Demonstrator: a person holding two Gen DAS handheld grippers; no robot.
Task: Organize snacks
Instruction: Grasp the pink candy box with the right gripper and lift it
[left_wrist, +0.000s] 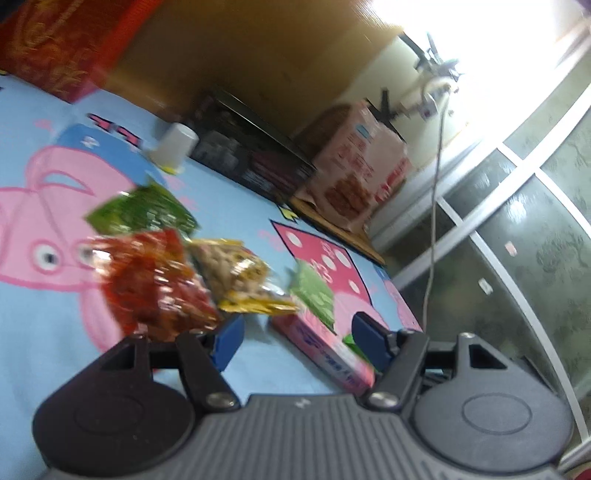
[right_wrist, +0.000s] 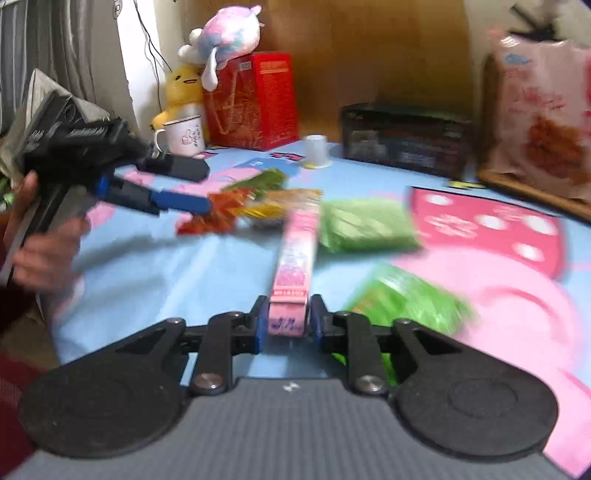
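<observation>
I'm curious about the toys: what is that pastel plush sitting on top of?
The pastel plush rests on the red gift box, leaning toward the yellow plush beside it. The box top beneath it is covered, so nothing there can be seen.

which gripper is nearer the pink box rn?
Right. The right gripper is shut on the pink box's near end. The left gripper is open, off by the red snack packet.
</observation>
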